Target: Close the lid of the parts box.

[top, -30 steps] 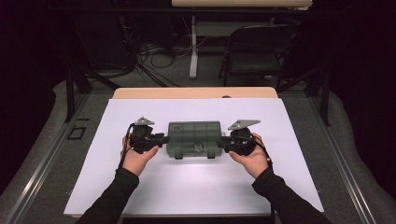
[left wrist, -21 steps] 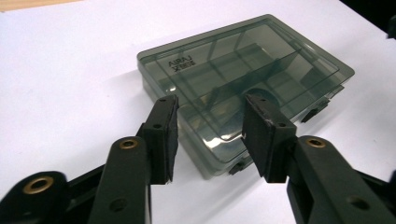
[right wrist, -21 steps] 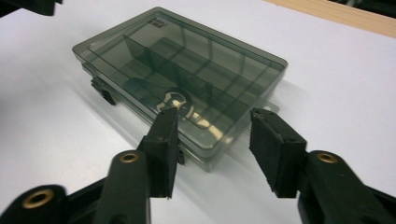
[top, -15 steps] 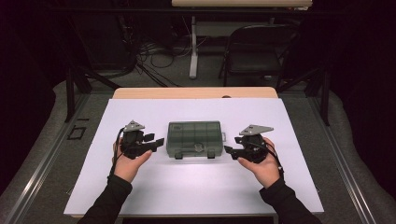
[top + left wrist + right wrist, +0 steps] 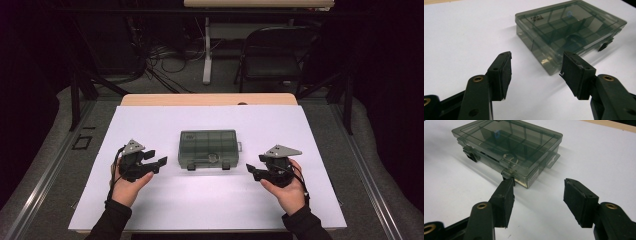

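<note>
Resting flat and closed on the white table cover (image 5: 150,210), the smoky translucent compartment box (image 5: 207,148) sits near the middle of the tabletop, somewhat toward the far edge, its long side parallel to the near edge. Lid down; two dark latches (image 5: 226,165) face the near edge and a small hanging tab (image 5: 239,146) projects from its right end. Internal dividers show through the lid, and one pale ring-like item lies in a near compartment; contents otherwise too dim to tell. Placement looks deliberate: squared to the table, with free cover on both short ends so a gripper can approach from either side. Left gripper (image 5: 156,161) stands apart from the box's left end, jaws spread with nothing between them; they have just been opening. In the left gripper view the left gripper (image 5: 536,67) points at the near left corner of the box (image 5: 571,30), its pads clear of the plastic. Right gripper (image 5: 251,171) likewise stands off the right end, jaws spread and empty, also having just been opening; in the right gripper view the right gripper (image 5: 539,195) aims at the latch corner of the box (image 5: 509,147), one pad seen just in front of that corner, contact not evident. Judgement: both hands off, box free on the cover, symmetric stance suits a release or a fresh two-sided approach. Writing: a small moulded mark on the lid near its far left corner (image 5: 537,18), too blurred to read; no brand legible.
</note>
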Tool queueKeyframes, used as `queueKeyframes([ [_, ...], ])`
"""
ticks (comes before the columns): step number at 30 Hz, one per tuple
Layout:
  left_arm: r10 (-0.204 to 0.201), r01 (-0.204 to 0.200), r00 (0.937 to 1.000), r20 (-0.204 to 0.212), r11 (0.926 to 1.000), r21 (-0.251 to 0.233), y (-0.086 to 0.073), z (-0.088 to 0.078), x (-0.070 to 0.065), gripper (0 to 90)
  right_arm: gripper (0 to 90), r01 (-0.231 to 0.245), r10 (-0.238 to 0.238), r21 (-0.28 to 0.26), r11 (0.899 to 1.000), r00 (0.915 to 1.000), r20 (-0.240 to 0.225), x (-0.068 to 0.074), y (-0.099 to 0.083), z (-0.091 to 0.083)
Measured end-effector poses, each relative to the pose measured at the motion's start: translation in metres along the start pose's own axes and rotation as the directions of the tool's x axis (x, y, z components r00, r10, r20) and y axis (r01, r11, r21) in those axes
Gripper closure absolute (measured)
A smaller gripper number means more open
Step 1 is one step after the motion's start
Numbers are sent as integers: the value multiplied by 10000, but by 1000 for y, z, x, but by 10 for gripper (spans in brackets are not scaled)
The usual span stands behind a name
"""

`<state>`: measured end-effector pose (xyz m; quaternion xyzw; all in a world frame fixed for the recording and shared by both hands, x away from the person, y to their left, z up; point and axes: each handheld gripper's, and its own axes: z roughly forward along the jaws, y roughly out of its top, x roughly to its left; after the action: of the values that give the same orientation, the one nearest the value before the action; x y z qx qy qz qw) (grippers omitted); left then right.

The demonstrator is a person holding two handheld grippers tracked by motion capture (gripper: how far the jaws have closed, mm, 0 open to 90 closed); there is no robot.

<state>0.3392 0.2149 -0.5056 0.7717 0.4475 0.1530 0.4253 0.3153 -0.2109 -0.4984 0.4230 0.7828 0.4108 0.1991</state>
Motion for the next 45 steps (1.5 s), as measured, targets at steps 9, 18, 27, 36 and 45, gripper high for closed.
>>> queueKeyframes([
  [9,-123,121,9999,-88,9995,-283,-11,2,8,383,378,-72,71,67,10000,9999,135,0,-19,5],
  [18,-227,216,9993,-284,9990,-382,-18,1,14,382,340,519,-521,122,9986,9984,215,6,-31,15],
  [27,-308,304,9989,-340,9995,-123,-24,5,17,380,321,217,-224,161,9996,9989,423,-2,-39,18],
  [36,-376,378,9986,-381,9993,47,-26,9,19,378,319,72,-75,59,10000,9978,654,-9,-43,17],
  [45,-507,511,9974,-517,9987,72,-27,9,24,373,309,129,-122,-102,9999,9978,656,-8,-42,15],
])
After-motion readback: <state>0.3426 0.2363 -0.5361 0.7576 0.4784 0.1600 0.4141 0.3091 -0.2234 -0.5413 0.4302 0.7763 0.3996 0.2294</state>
